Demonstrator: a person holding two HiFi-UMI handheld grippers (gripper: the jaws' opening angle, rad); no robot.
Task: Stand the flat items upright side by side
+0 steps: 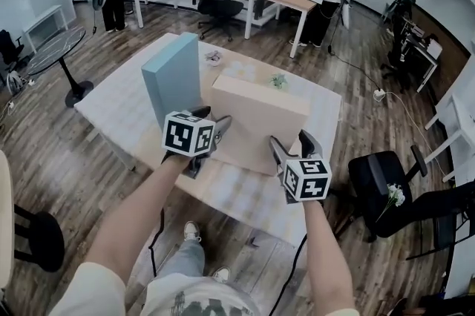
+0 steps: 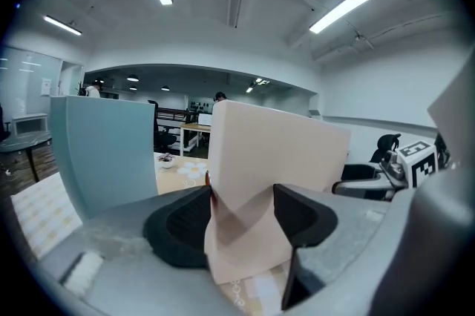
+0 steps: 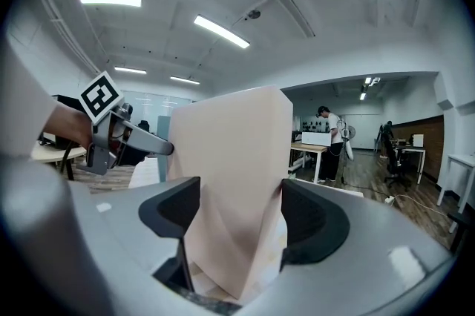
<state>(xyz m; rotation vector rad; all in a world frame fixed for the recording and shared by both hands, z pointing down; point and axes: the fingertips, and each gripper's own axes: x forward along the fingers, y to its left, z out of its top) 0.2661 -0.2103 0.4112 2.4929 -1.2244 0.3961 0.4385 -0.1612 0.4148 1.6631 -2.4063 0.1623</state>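
Small and hidden things
We cannot identify the tiny object (image 1: 214, 57); the left gripper (image 1: 211, 119) hides the blue box's (image 1: 172, 77) base.

Clamped in gripper (image 2: 241, 214), beige box (image 2: 276, 151), blue box (image 2: 104, 155) upright beside

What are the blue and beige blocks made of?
The blue block: probably foam or painted board; matte, uniform colour, no glare. The beige block: likely the same, matte, plain faces, crisp edges; cardboard is possible. No seams or print visible to settle it.

No text can be read; the shirt print (image 1: 180, 303) seems illegible.
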